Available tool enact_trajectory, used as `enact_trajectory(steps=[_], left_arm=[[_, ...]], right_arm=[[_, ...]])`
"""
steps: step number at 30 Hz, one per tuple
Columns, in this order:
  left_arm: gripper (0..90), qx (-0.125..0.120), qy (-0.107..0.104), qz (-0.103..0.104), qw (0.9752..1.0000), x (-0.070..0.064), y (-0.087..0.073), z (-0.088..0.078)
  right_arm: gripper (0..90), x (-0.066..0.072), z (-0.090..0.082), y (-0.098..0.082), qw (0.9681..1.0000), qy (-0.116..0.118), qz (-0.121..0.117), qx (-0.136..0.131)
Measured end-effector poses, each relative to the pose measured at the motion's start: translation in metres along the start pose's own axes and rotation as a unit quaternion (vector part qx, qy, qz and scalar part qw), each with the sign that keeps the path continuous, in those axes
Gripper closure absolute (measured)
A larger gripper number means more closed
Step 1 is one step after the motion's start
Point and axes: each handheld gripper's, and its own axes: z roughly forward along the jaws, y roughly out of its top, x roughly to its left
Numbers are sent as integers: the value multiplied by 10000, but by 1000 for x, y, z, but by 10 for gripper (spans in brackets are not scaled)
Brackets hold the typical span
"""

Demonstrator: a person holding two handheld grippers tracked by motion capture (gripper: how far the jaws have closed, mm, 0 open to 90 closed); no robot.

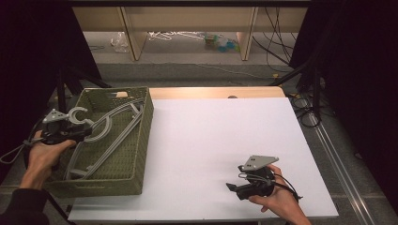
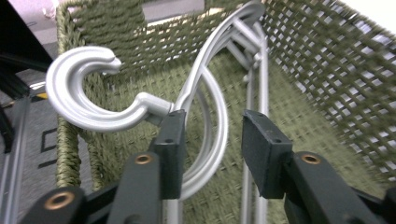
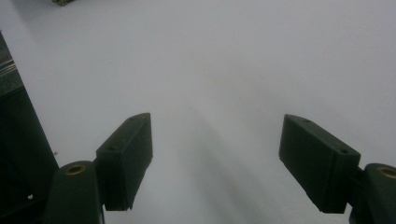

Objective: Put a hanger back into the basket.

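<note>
Silver-grey plastic clothes hanger (image 2: 205, 107), hook upward, is seen between the parted jaws of the left hand-held gripper (image 2: 212, 149), touching one pad, inside the olive woven basket (image 2: 327, 84).

The hangers' (image 2: 205, 116) lower ends were cut off at the near edge – the basket's (image 2: 327, 93) right wall blurred (weave smeared).

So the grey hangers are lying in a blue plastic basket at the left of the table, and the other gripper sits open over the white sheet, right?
Not quite: the basket is green and woven, not blue plastic, as the high view shows. The grey hangers do lie in it at the left, and the right gripper does sit open over the white sheet.
</note>
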Motion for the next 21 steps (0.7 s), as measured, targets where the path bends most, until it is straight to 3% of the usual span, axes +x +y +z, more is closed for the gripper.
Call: enact_trajectory(steps=[3,6,8,15,21], left_arm=[[538,-206,40,-112,9997,1,0,-10],[521,-420,-64,-333,9985,0,-1,-23],[503,-524,-155,-317,9980,-6,-1,-28],[429,-751,-552,-154,9955,-45,3,-37],[350,-911,-922,-121,9915,-75,5,-38]], right_arm=[[267,1,1,0,10000,-19,8,-60],[266,0,0,0,10000,-22,6,-79],[266,0,1,0,10000,-25,16,-72],[266,0,0,1,10000,29,-24,-4],[263,0,1,0,10000,5,-20,-57]])
